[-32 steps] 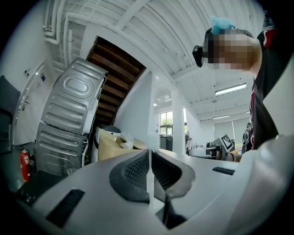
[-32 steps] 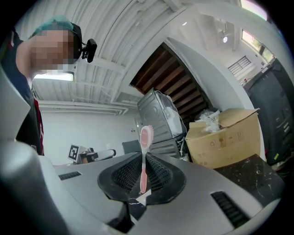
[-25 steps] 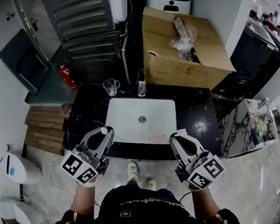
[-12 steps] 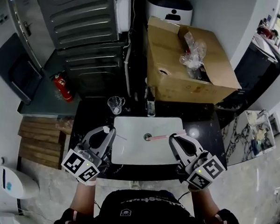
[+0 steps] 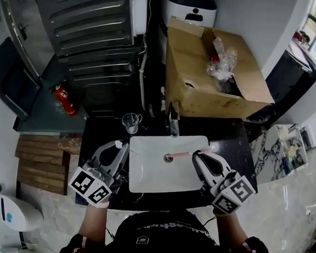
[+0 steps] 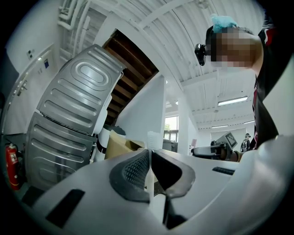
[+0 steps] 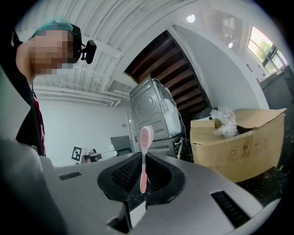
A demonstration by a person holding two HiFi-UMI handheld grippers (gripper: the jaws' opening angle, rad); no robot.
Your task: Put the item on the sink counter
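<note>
A white sink basin [image 5: 156, 177] is set in a black counter [image 5: 101, 132]. My right gripper [image 5: 201, 153] is shut on a pink toothbrush [image 5: 186, 154], which lies level over the basin with its far end near the drain. In the right gripper view the toothbrush [image 7: 144, 158] stands up between the pads of that gripper [image 7: 142, 169]. My left gripper [image 5: 120, 146] hovers at the basin's left rim. In the left gripper view its jaws [image 6: 150, 158] are pressed on a thin white item [image 6: 153, 140] that sticks out past the tips.
A faucet [image 5: 174, 122] stands behind the basin, with a clear glass cup [image 5: 130, 122] on the counter to its left. An open cardboard box [image 5: 213, 73] holding crumpled plastic sits behind. Grey stacked machines [image 5: 94, 35] and a red fire extinguisher [image 5: 61, 98] are at back left.
Both grippers have moved forward from the counter's front edge to over the basin. The toothbrush's far end now reaches the drain. Both grips are unchanged.
</note>
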